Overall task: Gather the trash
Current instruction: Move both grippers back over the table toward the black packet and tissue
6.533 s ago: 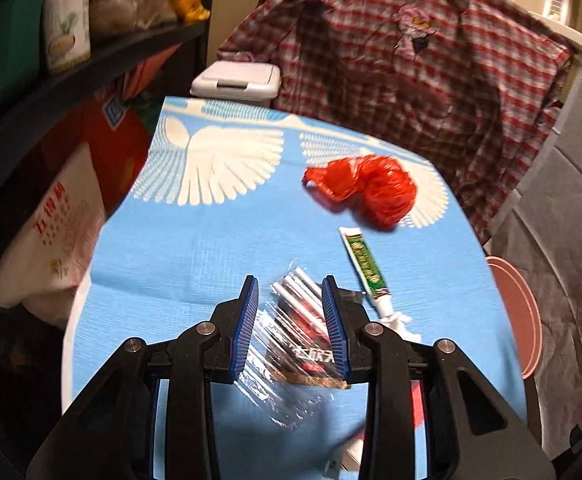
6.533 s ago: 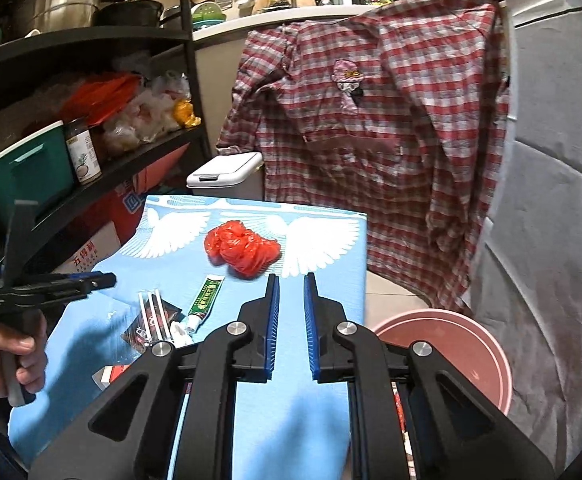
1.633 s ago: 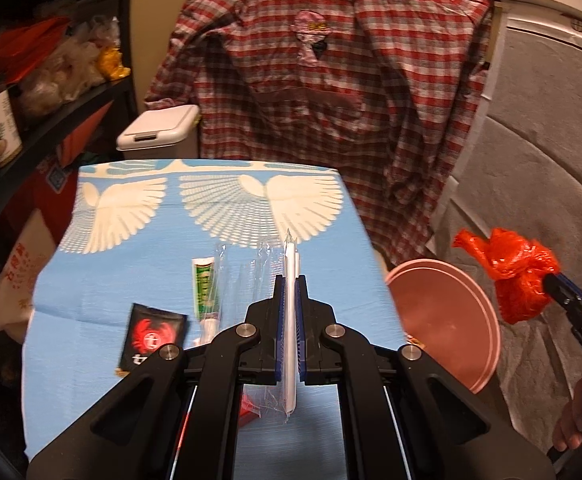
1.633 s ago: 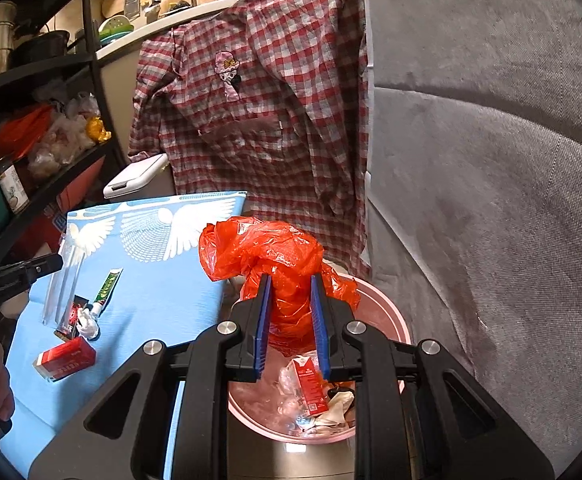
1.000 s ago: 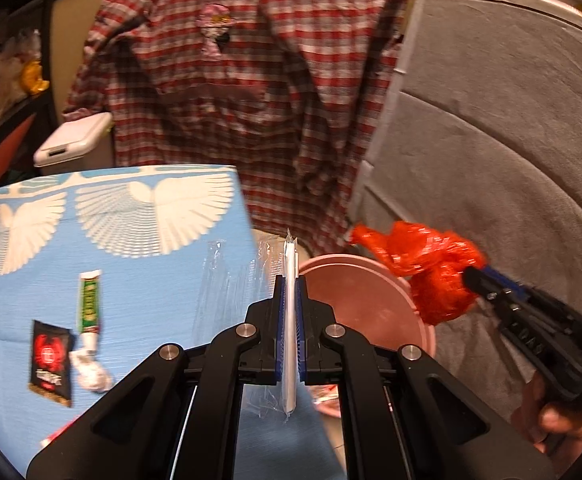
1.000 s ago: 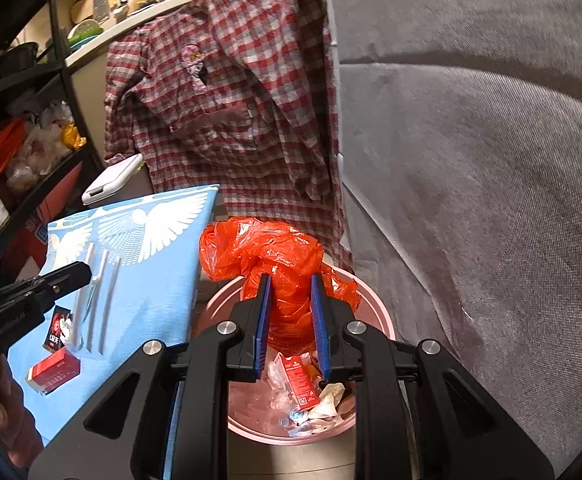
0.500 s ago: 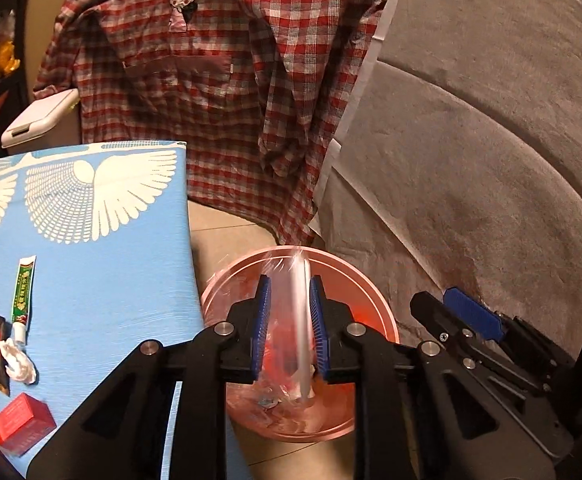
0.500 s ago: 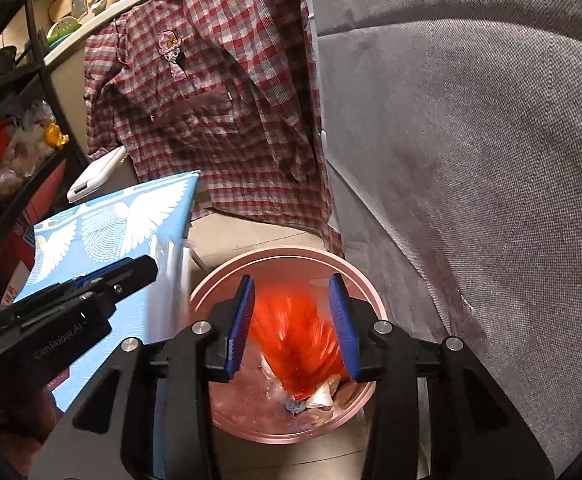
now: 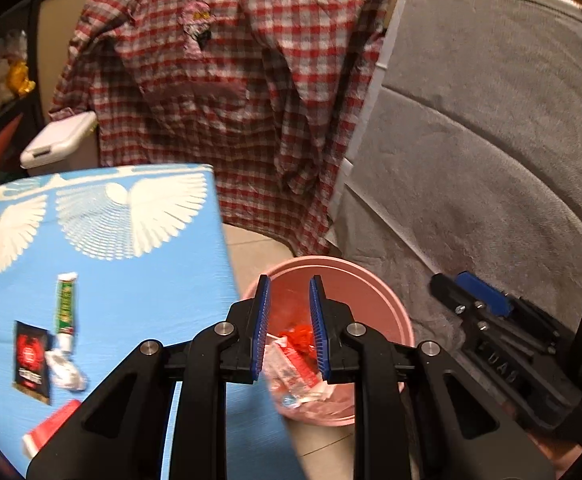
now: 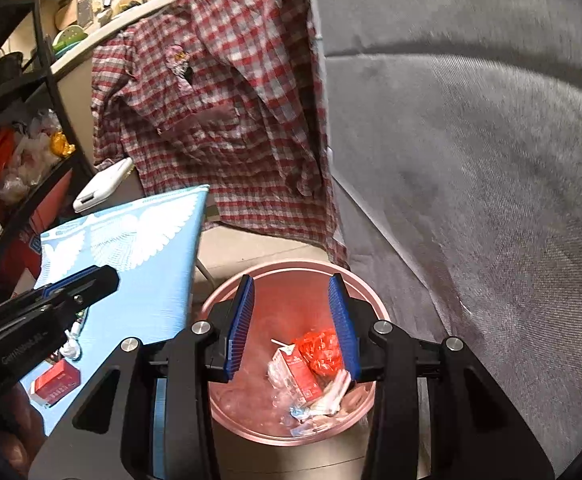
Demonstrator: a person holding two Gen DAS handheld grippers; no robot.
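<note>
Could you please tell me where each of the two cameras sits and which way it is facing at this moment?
Left wrist: on the left gripper, looking forward and down past the blue table edge into the pink bin; its open fingers and the right gripper show.
Right wrist: on the right gripper, above the bin, looking down into it; its open fingers and the left gripper show.
Shared: bin, red bag, table, plaid shirt.
</note>
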